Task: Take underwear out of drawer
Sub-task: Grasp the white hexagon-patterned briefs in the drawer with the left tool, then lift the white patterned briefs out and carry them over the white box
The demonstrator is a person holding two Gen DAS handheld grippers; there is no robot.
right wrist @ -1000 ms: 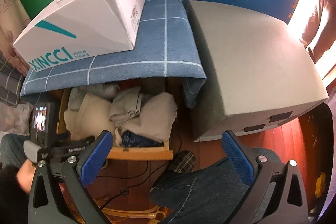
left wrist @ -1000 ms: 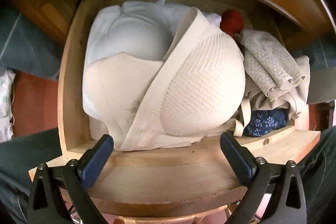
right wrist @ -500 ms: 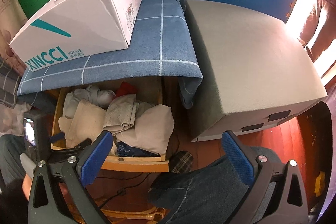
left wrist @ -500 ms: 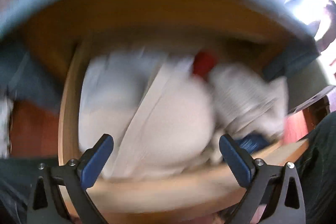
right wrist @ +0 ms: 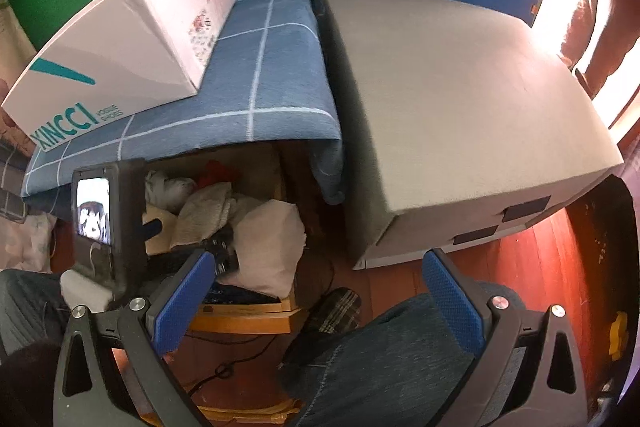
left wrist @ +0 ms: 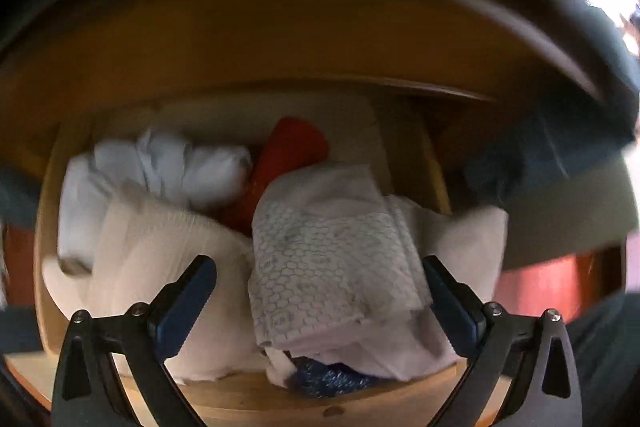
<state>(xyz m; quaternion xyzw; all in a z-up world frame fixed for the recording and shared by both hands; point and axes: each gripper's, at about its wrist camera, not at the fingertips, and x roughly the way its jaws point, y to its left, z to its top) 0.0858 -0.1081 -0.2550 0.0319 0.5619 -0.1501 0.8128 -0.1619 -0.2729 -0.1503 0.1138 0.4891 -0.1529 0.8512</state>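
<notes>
Now left gripper (left wrist: 318, 293) over honeycomb-patterned underwear (left wrist: 332, 267), rightward.

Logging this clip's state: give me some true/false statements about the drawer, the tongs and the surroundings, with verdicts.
1. The wooden drawer is open and holds clothes. True.
2. The left tongs are shut on the honeycomb-patterned garment. False: they are open around it.
3. A red item lies toward the back of the drawer. True.
4. The right tongs hold a garment. False: they are open, holding nothing.
5. The white shoe box sits on the floor. False: it rests on the blue checked cloth.
</notes>
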